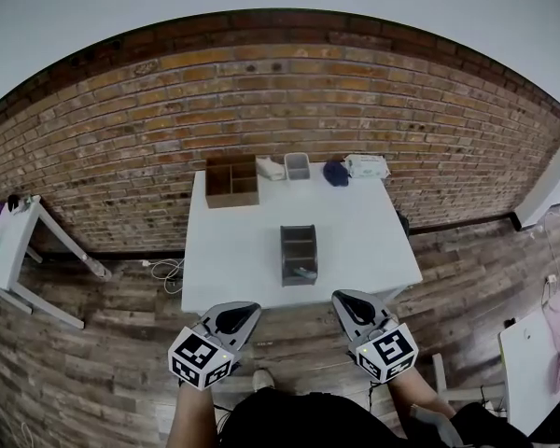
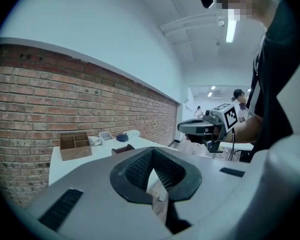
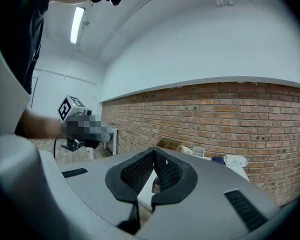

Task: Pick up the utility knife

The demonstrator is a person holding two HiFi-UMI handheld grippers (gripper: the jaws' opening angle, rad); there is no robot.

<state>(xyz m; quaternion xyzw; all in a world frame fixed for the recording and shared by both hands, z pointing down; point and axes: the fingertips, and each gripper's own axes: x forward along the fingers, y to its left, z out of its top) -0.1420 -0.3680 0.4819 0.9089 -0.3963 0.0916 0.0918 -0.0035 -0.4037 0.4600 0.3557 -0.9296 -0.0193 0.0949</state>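
Note:
A grey desk organizer (image 1: 299, 253) stands in the middle of the white table (image 1: 233, 250). A small object (image 1: 304, 273) lies in its near compartment; it is too small to tell whether it is the utility knife. My left gripper (image 1: 236, 318) hovers over the table's near edge at the left, shut and empty. My right gripper (image 1: 353, 306) hovers at the near edge on the right, also shut and empty. In the left gripper view the jaws (image 2: 152, 155) meet, with the organizer (image 2: 123, 149) beyond them. The right gripper view shows closed jaws (image 3: 154, 155).
A wooden divided box (image 1: 231, 179) stands at the table's back left. Beside it along the brick wall are a small white bin (image 1: 297, 165), a dark blue item (image 1: 335, 172) and a white pack (image 1: 367, 165). A second white table (image 1: 9, 250) stands far left.

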